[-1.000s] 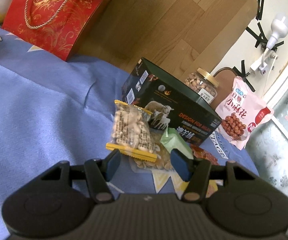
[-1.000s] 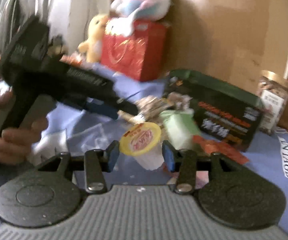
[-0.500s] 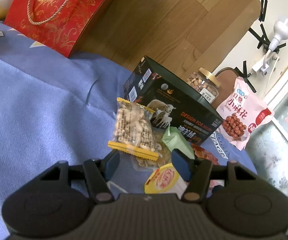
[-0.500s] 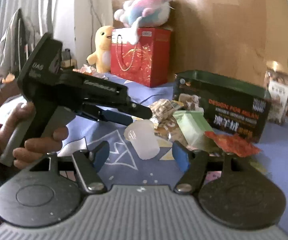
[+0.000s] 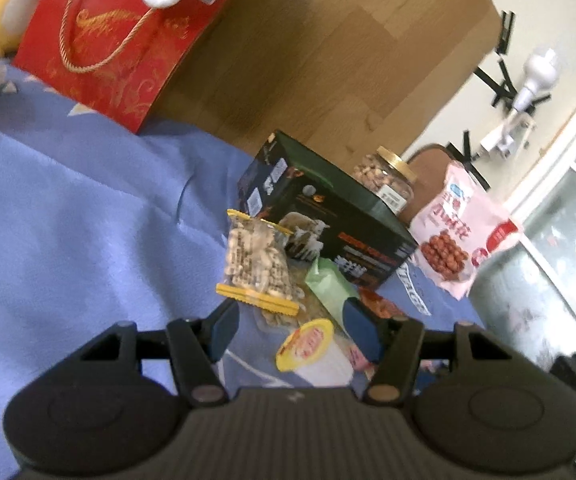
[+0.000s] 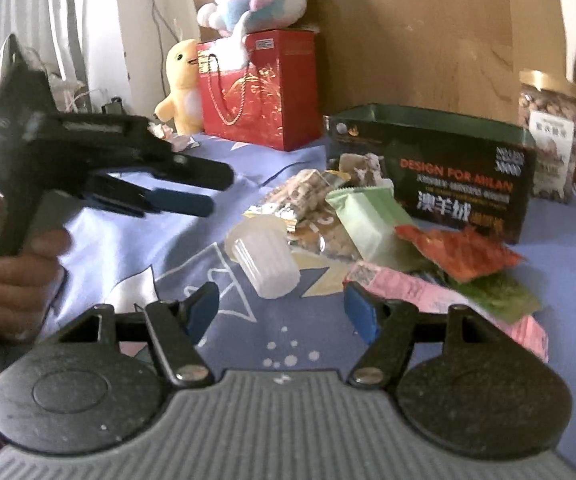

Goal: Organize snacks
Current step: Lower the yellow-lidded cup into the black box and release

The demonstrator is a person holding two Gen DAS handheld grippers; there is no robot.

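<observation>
Jelly cup (image 6: 263,258): released a second ago, now on its side on the blue bedsheet (image 5: 68,240) beside the snack pile (image 6: 368,224). Right gripper (image 6: 282,312) fingers spread, empty; left gripper (image 5: 290,330) likewise. Judged placed; next snack pending.

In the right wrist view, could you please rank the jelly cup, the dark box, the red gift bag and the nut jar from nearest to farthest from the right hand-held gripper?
1. Jelly cup: on its side, just ahead of the right hand-held gripper.
2. Dark box: behind the snack pile, right of centre.
3. Red gift bag, far left, and nut jar, far right: too close to call.
</observation>
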